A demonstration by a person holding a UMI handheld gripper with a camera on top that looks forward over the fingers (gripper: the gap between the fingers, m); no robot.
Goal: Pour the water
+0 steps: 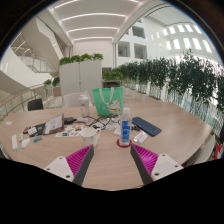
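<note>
- Ahead of the gripper, a pale wooden table ran away towards a row of green plants and tall windows; the setting looked to be an open office hall.
- The gripper's two fingers stood wide apart, pink pads facing inward, with only bare table top showing between them. Nothing was held.
- A clear water bottle with a blue label stood upright beyond the fingers, roughly in line with the gap between them and a shade towards the right finger. It rested on a small red object (coaster or lid, too small to tell which).
- Whether the bottle was capped, and how full it was, could not be made out.
- A green basket-like container stood further back, behind the bottle. A dark flat item, possibly a notebook or tablet, lay just right of the bottle.
- To the left of the bottle, beyond the left finger, lay a scatter of papers, cables and small devices; no cup or glass could be picked out with certainty among them.
- Progress assessment: the task appeared to be at its start. The bottle stood untouched on its own support and well apart from the fingers; no water was seen poured.
- Outstanding, by my judgement: approach the bottle, close the fingers on it, lift, carry to a receiving vessel (not identified here), and tilt to pour.
</note>
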